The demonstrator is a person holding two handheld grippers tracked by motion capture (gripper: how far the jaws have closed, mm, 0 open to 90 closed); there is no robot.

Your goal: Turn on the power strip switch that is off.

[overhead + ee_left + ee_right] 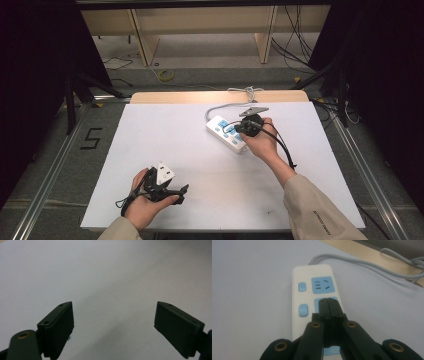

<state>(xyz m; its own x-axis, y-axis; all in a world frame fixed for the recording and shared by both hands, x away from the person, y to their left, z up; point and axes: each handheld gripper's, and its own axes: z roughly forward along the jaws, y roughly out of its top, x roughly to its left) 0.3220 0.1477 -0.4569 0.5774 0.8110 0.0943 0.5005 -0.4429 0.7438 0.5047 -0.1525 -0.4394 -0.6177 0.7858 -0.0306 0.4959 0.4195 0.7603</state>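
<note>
— White and bare, the surface (165, 145) is taking up most of the high view, with a strip of pale wood showing along its far edge and dark floor and loose cables lying beyond. What is sitting on it?

— One power strip (226, 133), white with blue sockets and blue switches, is lying flat on the far right part of the surface. Its grey cord (225, 106) is running off the far end towards the wooden edge and bunching up there.

— And what is the right hand-held gripper (328, 305) doing?

— Its jaws are pressing flat together with nothing between them. In the right gripper view the closed tips are sitting over the second blue socket (325, 301) of the strip, beside the second switch (303, 310); whether they are touching the socket face I cannot tell. The first socket and switch are lying uncovered just past the tips.

— Where is the left hand-held gripper (172, 192) sitting?

— It is resting near the front left corner of the surface, well apart from the power strip. In the left gripper view its jaws are standing wide apart, holding nothing, with plain white surface between them.
</note>
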